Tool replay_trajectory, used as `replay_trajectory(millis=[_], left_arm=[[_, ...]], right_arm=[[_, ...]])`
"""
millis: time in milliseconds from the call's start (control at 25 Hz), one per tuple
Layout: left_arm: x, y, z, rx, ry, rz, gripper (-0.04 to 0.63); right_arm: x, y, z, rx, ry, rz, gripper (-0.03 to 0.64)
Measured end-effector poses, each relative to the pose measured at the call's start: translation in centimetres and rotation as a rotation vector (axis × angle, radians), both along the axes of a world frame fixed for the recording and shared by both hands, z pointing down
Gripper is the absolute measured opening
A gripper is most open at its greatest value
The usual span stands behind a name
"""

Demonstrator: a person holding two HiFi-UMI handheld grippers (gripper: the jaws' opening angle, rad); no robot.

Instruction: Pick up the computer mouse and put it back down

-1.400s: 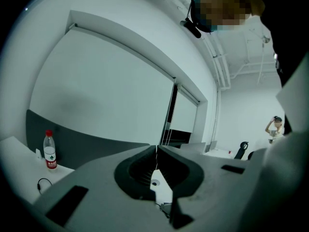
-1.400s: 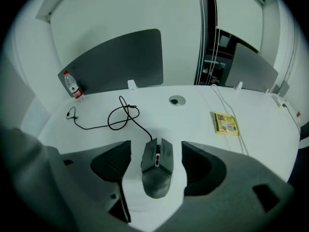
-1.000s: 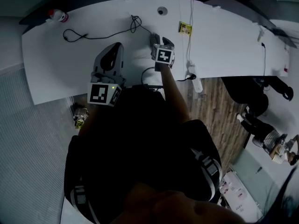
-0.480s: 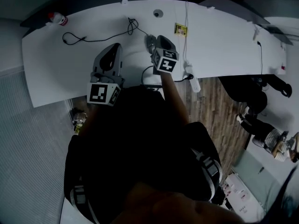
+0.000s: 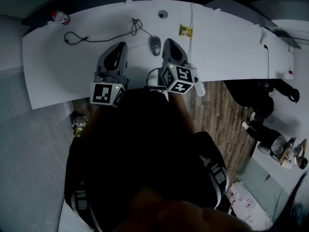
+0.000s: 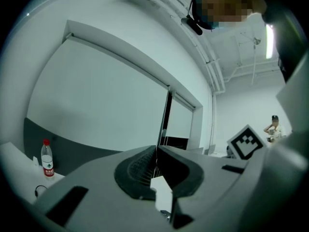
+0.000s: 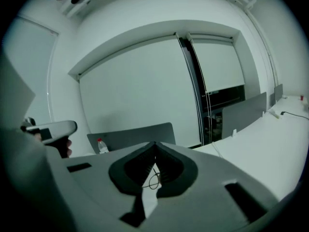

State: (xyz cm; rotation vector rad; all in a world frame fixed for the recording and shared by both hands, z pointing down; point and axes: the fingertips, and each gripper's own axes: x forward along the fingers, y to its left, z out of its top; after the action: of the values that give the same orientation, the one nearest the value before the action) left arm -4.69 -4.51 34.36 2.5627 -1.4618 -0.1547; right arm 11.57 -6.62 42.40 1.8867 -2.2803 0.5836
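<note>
The grey computer mouse (image 5: pixel 155 46) lies on the white desk (image 5: pixel 231 42) with its cable running back to the left. Nothing grips it. My right gripper (image 5: pixel 169 42) hangs above the desk just right of the mouse, its jaws shut and empty; in the right gripper view (image 7: pixel 154 144) the tips meet over a far loop of cable. My left gripper (image 5: pixel 121 46) hovers left of the mouse, shut too, and in the left gripper view (image 6: pixel 155 149) it points level at the wall.
A water bottle (image 5: pixel 59 17) stands at the desk's far left corner beside a black cable (image 5: pixel 99 36). A yellow tag (image 5: pixel 185 31), a cable hole (image 5: pixel 162 14) and a power strip (image 5: pixel 199 84) at the near edge lie around the mouse.
My right gripper has risen off the mouse and drawn back towards the person, leaving the mouse on the desk. The left gripper has held still.
</note>
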Motion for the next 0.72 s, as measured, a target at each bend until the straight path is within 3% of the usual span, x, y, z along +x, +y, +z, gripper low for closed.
replay_trajectory(millis=[360,720], left_arm=[[0.1,0.2,0.7,-0.011,-0.014,0.012,0.008],[0.4,0.5,0.2,0.014,-0.017,0.027,0.008]], right_arm=[[-1.9,2.0,-4.5,0.115,-0.046,-0.057,0.002],[-1.8,2.9,-5.0,0.122,0.007,-0.057,0.000]])
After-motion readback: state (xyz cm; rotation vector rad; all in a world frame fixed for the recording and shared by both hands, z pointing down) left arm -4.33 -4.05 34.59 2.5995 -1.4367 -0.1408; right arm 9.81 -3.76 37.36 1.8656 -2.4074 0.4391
